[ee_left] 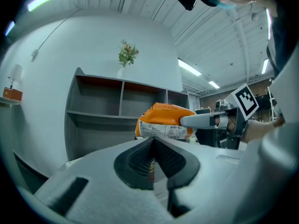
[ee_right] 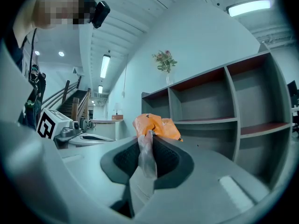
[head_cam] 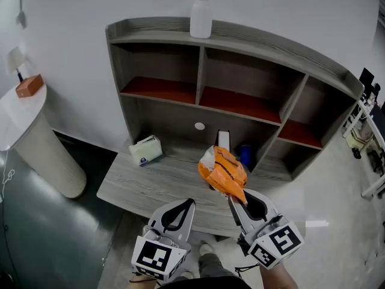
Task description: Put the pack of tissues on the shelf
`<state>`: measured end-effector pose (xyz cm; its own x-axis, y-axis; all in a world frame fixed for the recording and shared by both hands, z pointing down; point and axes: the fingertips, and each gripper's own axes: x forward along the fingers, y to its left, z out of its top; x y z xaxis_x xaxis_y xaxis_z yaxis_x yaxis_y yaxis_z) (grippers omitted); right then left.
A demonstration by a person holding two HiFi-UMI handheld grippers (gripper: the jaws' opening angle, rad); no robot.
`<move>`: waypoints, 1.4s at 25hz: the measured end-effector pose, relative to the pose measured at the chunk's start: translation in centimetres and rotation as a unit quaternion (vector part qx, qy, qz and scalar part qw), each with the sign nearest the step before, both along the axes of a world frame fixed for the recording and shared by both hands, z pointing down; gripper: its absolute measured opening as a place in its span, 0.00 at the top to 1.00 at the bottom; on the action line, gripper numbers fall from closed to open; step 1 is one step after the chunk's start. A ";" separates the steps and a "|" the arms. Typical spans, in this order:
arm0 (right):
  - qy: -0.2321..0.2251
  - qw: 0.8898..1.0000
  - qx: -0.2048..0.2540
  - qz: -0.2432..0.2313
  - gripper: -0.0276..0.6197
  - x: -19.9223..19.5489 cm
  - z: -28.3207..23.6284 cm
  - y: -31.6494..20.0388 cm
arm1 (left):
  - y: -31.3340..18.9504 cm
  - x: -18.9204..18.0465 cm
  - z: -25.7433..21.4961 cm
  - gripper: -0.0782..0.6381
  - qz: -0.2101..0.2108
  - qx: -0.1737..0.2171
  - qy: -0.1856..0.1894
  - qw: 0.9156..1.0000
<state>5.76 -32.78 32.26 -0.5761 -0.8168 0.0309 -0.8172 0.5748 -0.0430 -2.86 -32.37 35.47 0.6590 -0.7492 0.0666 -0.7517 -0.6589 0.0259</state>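
The orange pack of tissues (head_cam: 223, 170) hangs in the air above the grey desk (head_cam: 150, 182), in front of the grey shelf unit (head_cam: 240, 104) with red-brown boards. My right gripper (head_cam: 231, 198) is shut on the pack's clear plastic tail. In the right gripper view the wrap is pinched between the jaws and the orange pack (ee_right: 154, 127) sticks out beyond my right gripper (ee_right: 148, 136). My left gripper (head_cam: 191, 202) hovers beside it at the desk's front edge, shut and empty. The left gripper view shows the orange pack (ee_left: 166, 121) ahead of my left gripper (ee_left: 153, 141), apart from it.
A white vase (head_cam: 201, 18) with a plant stands on the shelf's top. A small white-green pack (head_cam: 145, 150) lies on the desk at the left. A white object (head_cam: 223, 139) and a blue one (head_cam: 245, 156) stand under the shelf. A round white table (head_cam: 24, 110) is far left.
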 end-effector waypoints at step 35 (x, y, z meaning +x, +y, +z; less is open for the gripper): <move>-0.005 0.997 0.067 -0.024 0.86 7.8 -6.7 -15.1 | -12.4 7.3 -2.8 0.89 -0.031 0.008 -0.009 0.999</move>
